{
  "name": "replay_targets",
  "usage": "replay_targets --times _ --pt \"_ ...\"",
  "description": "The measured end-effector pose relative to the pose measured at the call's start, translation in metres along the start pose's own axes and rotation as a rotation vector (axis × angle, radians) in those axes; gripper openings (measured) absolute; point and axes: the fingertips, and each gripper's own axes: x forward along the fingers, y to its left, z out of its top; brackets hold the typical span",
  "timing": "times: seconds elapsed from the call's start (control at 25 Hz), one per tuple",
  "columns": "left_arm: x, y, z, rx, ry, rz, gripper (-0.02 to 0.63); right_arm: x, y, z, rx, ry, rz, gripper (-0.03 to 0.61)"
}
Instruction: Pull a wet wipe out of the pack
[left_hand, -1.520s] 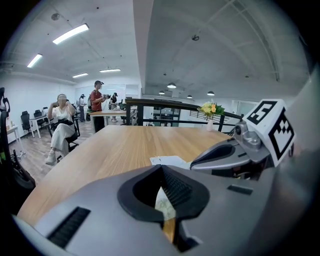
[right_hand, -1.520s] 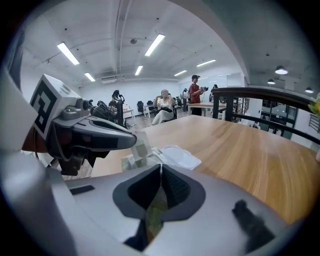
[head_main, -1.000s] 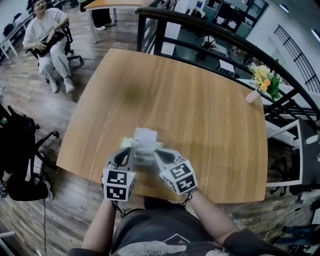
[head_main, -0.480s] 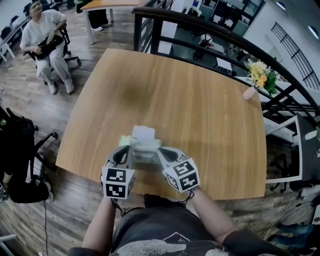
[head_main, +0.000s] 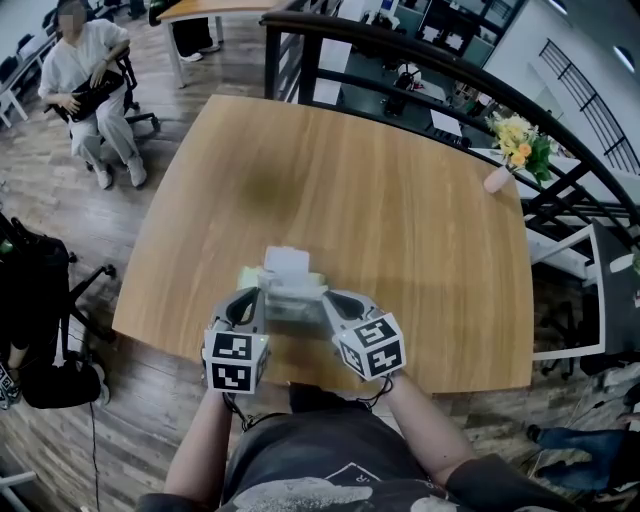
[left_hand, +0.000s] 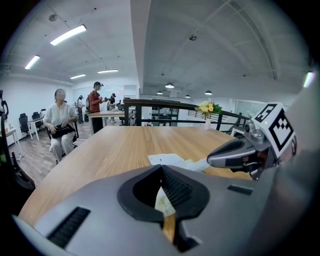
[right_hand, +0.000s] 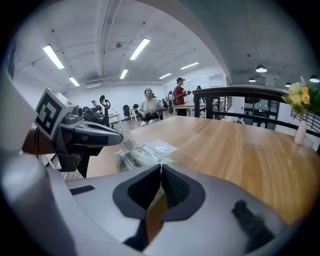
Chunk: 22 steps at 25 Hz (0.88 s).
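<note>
1. A wooden table (head_main: 400, 220) fills most of the head view, and both tools are held over its near edge.
2. A seated person (head_main: 92, 75) is seen at the upper left, on the wood floor and well apart from the table.
3. The left gripper (head_main: 253, 298) is held at the left side of the pack. Its jaws are pressed together, and a pale, printed sliver of the pack's wrapper is pinched between the pads.
4. The right gripper (head_main: 330, 298) is held at the right side of the pack. Its jaws are likewise closed, and a pale green edge of the wrapper is caught between the pads.
5. The wet wipe pack (head_main: 290, 298) is found close to the table's near edge, between the two gripper tips and gripped by both.
6. A vase of flowers (head_main: 515, 150) is set on another surface, beyond the table's far right corner.
7. The pack's white lid flap (head_main: 287, 262) is folded open toward the far side. Whether a wipe has been drawn from the opening cannot be made out.
</note>
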Motion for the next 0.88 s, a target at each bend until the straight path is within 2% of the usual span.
replay_targets --times 0.48,0.88 --pt "-0.006 -0.006 -0.005 0.017 0.005 -0.004 0.014 -0.024 -0.012 -0.011 0.027 -0.014 -0.069 0.028" --pt "-0.008 -0.005 -0.006 0.015 0.012 0.008 0.015 -0.041 -0.017 -0.004 0.044 -0.058 -0.101 0.028"
